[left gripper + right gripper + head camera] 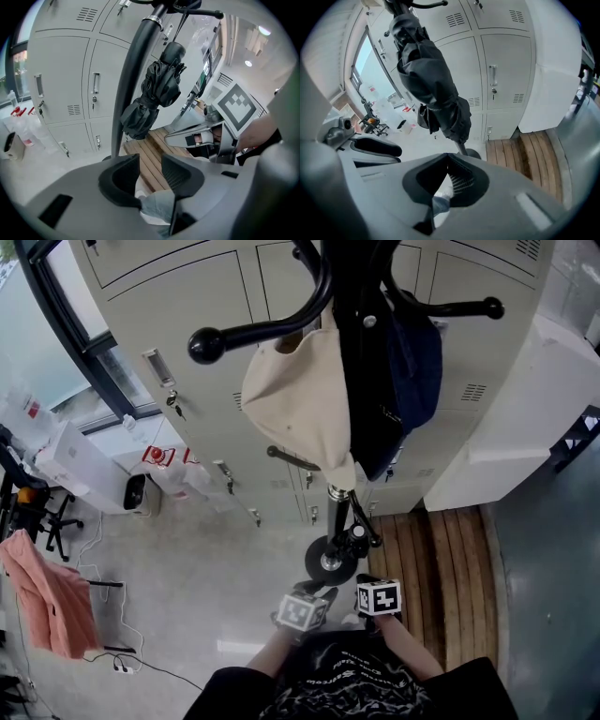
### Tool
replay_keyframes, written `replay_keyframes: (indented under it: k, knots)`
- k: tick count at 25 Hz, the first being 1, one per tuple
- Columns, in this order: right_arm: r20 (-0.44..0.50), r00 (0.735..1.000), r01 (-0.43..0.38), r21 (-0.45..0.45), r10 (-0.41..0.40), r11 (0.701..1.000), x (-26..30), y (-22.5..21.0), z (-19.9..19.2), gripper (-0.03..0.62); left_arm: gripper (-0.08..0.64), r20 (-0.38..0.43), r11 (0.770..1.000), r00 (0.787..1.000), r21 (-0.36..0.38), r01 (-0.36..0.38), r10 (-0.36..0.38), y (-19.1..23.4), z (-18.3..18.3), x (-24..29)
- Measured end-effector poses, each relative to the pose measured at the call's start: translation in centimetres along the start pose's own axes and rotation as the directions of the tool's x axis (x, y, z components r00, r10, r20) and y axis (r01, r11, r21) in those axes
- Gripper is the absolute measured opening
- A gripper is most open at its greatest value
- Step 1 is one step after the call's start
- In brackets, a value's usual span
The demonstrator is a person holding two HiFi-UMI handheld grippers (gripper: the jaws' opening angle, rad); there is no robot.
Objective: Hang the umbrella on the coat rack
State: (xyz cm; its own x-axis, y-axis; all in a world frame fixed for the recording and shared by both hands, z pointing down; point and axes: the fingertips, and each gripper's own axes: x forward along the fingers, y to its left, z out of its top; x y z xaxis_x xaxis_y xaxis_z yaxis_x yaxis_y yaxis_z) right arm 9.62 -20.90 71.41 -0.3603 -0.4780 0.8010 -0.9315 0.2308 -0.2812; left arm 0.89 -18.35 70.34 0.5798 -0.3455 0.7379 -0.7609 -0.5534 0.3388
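Black metal coat rack (272, 329): tall pole, ball-tipped arms. The folded black fabric umbrella (152, 93) already hangs from an upper arm, long axis near vertical, handle end up, just beside the pole. It sits ahead of and above both grippers, touching neither. Right gripper (447, 159) looks nearer: the umbrella looms right over its fingers. Right fingers closed, empty. Left gripper (150, 161): fingers drawn in to a narrow slit, nothing between. Hang looks done; next move likely just backing off clear.
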Motion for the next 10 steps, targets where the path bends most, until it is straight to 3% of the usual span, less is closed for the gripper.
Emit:
replay_keyframes:
  k: [10]
  knots:
    - [-0.006,1.000,-0.004,0.001,0.004,1.000,-0.16,-0.28,-0.32,0.003,0.149,-0.020,1.000,1.000,-0.016,0.014,-0.014,-0.68,-0.34,0.16]
